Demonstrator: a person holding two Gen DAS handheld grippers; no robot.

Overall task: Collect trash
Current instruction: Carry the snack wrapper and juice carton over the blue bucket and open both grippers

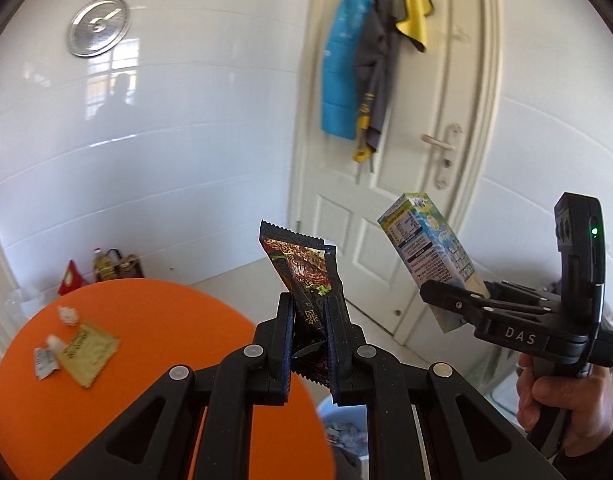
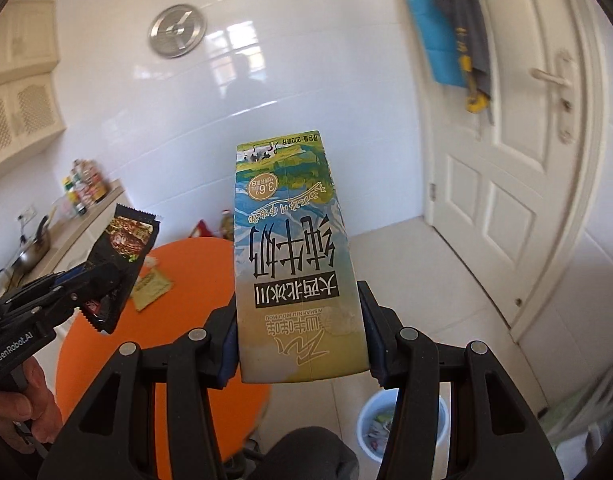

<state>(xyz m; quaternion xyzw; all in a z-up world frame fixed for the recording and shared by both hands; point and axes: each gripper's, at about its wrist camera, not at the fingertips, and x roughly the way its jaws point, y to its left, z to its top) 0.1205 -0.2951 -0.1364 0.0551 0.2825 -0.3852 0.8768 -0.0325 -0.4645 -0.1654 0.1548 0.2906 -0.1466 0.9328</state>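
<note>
Glossy foil wrapper (image 1: pixel 306 272) & boxy card milk carton (image 2: pixel 294 264) clamped.

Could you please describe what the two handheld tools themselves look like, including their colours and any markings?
Both are matte black plastic linkage frames with round silver pivot pins and blue-edged pads. The left tool reads "GenRobot.AI" on its side in the right wrist view. The right tool reads "DAS" and carries an upright black module with a green light. A dark cuff shows at the right wrist.
</note>
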